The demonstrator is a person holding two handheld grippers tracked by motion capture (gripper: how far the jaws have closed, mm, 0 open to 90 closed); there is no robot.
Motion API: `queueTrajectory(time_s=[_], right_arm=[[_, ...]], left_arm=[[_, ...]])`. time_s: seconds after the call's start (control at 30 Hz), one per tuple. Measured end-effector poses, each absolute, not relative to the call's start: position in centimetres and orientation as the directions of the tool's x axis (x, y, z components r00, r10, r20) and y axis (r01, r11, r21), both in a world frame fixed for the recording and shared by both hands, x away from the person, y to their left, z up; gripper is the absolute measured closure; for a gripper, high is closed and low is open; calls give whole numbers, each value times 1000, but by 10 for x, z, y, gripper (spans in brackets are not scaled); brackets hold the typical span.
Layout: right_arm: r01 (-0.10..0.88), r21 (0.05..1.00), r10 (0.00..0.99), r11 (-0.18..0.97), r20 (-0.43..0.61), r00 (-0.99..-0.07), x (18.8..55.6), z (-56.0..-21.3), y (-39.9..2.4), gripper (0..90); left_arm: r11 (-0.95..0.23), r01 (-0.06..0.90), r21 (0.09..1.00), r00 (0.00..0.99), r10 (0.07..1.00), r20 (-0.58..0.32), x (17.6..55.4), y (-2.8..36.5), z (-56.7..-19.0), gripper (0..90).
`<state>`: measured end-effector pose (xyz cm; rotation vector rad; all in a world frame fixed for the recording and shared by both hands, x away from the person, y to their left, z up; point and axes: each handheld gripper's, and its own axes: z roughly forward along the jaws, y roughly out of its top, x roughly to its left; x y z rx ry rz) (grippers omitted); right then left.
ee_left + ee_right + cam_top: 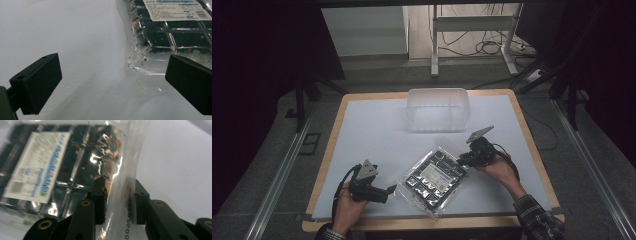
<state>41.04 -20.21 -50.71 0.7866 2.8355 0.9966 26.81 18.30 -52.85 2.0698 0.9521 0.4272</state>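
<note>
Two grippers work here, over one clear packet and one clear plastic tub.

The right gripper [462, 159] comes in from the packet's 3 o'clock side. In the right gripper view its jaws stand narrow, with the packet's [75, 170] crinkled edge film rising between them; whether the pads actually press the film cannot be told.

The left gripper [388, 190] lies at the packet's [434, 177] 8 o'clock corner, released, jaws wide apart; in the left gripper view the sealed rim of the packet [160, 42] reaches toward one jaw, apart from the other.

The packet lies flat near the front edge of the white table [372, 130], a dark gridded tray inside bearing one white label, long axis running from 7 to 1 o'clock.

The tub [438, 109] stands at 12 o'clock, well apart.
</note>
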Motion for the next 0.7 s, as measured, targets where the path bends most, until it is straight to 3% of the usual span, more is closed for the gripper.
queueTrajectory(time_s=[0.2, 0.27, 0.7], right_arm=[[479, 576, 501, 662, 136, -855, 411, -511, -200, 782], [499, 573, 520, 651, 142, -842, 411, -510, -201, 878], [523, 583, 544, 622, 158, -824, 408, -498, -201, 889]], left_arm=[[-402, 480, 780, 661, 750, -21, 268, 182, -529, 3], [-403, 479, 780, 662, 750, -19, 268, 182, -529, 3], [-397, 472, 788, 657, 754, -13, 267, 183, -527, 4]])
